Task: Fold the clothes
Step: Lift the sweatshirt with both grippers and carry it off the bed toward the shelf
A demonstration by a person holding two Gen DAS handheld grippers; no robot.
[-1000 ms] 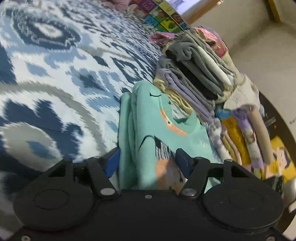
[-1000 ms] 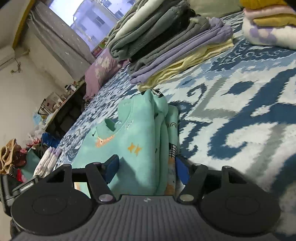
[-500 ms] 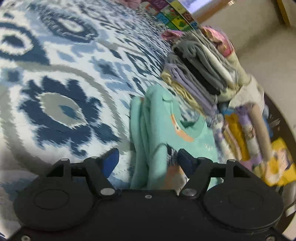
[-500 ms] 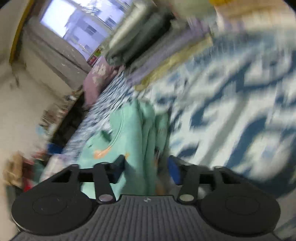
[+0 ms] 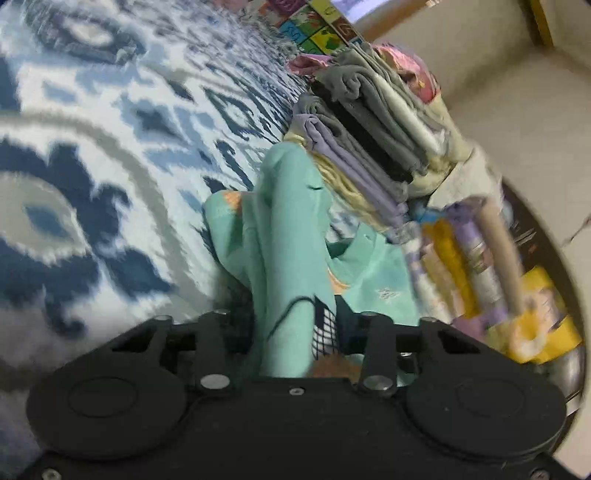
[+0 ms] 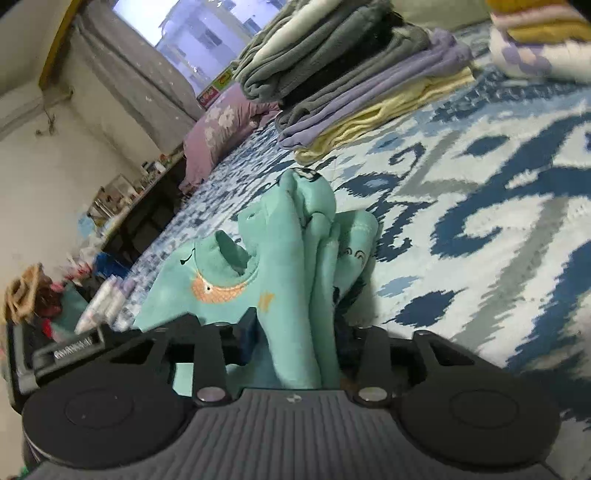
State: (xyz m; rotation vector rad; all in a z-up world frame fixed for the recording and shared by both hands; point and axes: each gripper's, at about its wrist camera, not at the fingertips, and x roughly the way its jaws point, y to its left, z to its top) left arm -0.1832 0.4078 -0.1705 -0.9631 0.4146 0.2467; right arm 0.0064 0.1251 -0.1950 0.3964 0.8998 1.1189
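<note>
The folded mint-green printed sweatshirt (image 5: 291, 236) is bunched and lifted off the blue-and-white patterned bed cover (image 5: 92, 155), and it is pinched at its near edge by both tools. The left tool (image 5: 295, 332) is clamped on the cloth, and the right tool (image 6: 295, 332) is likewise closed on it (image 6: 295, 258). Just beyond, a tall stack of folded grey, lilac and yellow clothes (image 5: 369, 140) is seen on the far right of the bed, touching no tool.

Home bedroom: patterned bedspread (image 6: 480, 206), purple pillow (image 6: 218, 129), curtained window (image 6: 192, 26), folded clothes stack (image 6: 347, 62).
</note>
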